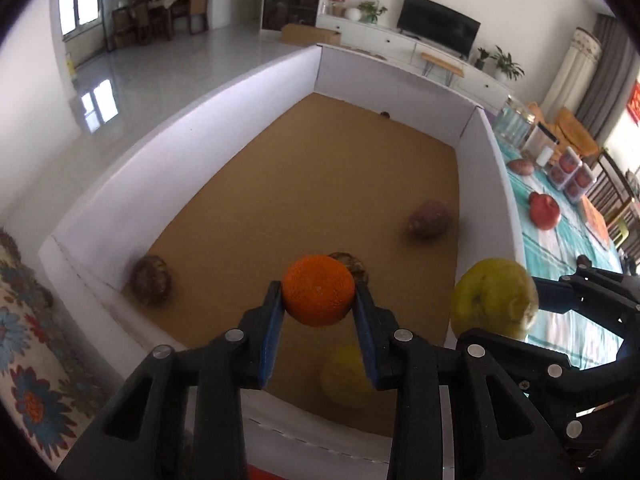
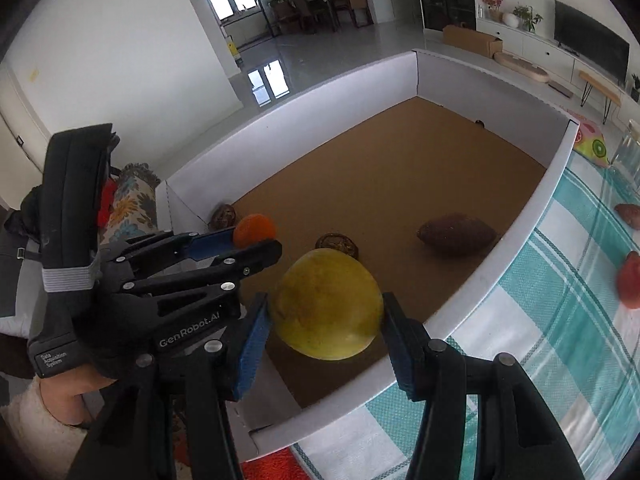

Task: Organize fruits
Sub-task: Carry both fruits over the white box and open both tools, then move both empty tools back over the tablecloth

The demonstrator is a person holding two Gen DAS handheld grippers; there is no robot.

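My left gripper (image 1: 318,298) is shut on an orange (image 1: 318,296) and holds it above the near end of a white-walled box (image 1: 192,128) with a brown floor. My right gripper (image 2: 326,312) is shut on a yellow-green pear-like fruit (image 2: 326,304), also above the box's near end; it shows at the right of the left wrist view (image 1: 494,298). On the box floor lie a purple sweet potato (image 2: 456,236), a brown round fruit in the left corner (image 1: 151,280), another brown one (image 2: 336,243) and a yellow fruit (image 1: 346,376), blurred, under the left gripper.
The box stands on a teal checked tablecloth (image 2: 540,320). On the cloth to the right lie a red apple (image 1: 544,210), a sweet potato (image 1: 520,167), clear boxes of red fruit (image 1: 570,172) and glass jars (image 1: 516,120). A floral cushion (image 1: 28,340) is at the left.
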